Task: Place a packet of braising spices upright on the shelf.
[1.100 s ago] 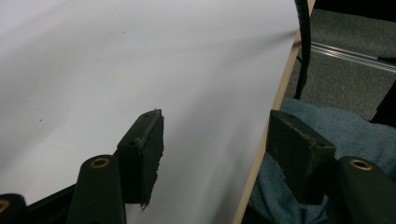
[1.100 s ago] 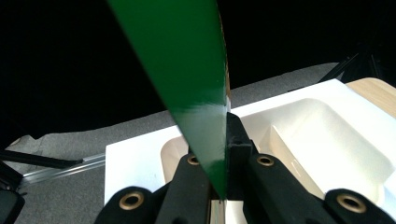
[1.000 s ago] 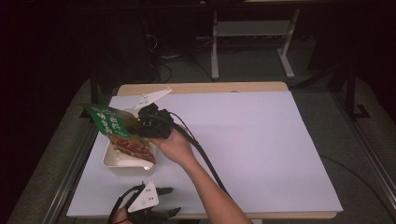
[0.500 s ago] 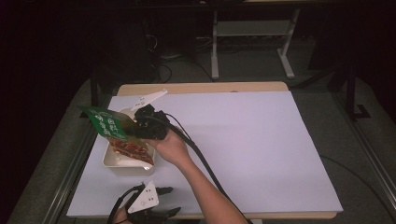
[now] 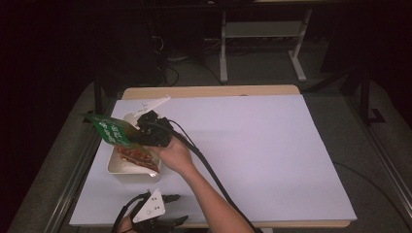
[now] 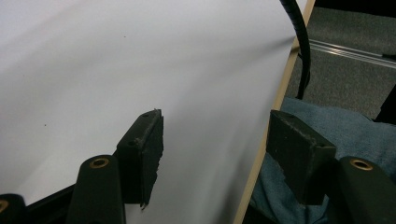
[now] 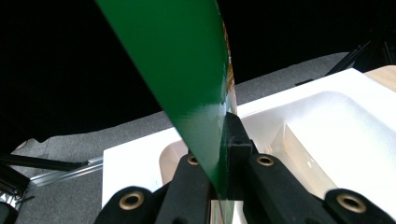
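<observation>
The left tool (image 5: pixel 160 213) rests at the table's (image 5: pixel 272 160) near edge, jaws spread on nothing. Beyond it, the right tool (image 5: pixel 141 136) pinches a green packet (image 5: pixel 111 131) by one thin edge, held tilted just above the white tray (image 5: pixel 127 167), where a reddish packet (image 5: pixel 138 156) lies. The glossy film may slide from so slight a pinch, dropping outside the tray's far rim.

My right tool (image 5: pixel 138 137) pinches a green packet (image 5: pixel 111 131) tilted at the frame's left. Below it sits a white tray (image 5: pixel 116 167) holding reddish contents (image 5: pixel 136 156).
</observation>
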Demonstrator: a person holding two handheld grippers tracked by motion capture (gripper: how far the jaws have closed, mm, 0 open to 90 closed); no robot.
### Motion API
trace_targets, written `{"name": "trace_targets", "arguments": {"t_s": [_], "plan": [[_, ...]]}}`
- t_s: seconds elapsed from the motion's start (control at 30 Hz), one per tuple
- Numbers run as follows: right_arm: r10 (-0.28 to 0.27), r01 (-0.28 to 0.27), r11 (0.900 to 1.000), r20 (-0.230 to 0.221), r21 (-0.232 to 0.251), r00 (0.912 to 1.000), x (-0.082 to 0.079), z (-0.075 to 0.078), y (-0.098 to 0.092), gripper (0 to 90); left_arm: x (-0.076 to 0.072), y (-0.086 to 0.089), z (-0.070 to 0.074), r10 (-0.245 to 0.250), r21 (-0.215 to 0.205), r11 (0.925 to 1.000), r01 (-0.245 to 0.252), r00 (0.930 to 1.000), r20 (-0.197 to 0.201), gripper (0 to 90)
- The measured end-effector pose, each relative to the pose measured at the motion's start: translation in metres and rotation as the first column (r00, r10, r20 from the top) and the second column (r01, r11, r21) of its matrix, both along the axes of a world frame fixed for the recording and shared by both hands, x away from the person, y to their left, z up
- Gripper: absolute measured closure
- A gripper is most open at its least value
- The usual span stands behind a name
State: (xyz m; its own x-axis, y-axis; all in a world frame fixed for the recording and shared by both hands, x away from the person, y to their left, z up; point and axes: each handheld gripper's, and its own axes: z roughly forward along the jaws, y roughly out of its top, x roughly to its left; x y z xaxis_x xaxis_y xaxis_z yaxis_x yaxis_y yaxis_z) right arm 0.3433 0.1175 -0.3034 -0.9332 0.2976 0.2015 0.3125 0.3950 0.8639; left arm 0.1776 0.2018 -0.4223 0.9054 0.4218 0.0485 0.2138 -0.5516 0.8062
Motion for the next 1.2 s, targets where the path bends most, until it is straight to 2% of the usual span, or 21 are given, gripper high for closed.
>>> {"name": "trace_targets", "arguments": {"t_s": [0.67, 0.73, 1.2], "plan": [[-0.036, 0.036, 0.999, -0.021, 0.029, 0.9991, 0.006, -0.011, 0.0, 89.6, -0.001, -0.002, -0.001, -0.01, -0.006, 0.9999, 0.01, 0.9999, 0.005, 35.9], [-0.037, 0.038, 0.999, -0.034, 0.037, 0.9988, 0.007, -0.013, 0.0, 89.6, -0.001, -0.002, -0.001, -0.011, -0.005, 0.9999, 0.011, 0.9999, 0.002, 35.9], [-0.066, 0.068, 0.997, -0.043, 0.028, 0.9969, 0.011, -0.027, -0.003, 89.6, -0.001, -0.002, -0.001, -0.011, -0.01, 0.9999, 0.011, 0.9999, -0.002, 35.9]]}}
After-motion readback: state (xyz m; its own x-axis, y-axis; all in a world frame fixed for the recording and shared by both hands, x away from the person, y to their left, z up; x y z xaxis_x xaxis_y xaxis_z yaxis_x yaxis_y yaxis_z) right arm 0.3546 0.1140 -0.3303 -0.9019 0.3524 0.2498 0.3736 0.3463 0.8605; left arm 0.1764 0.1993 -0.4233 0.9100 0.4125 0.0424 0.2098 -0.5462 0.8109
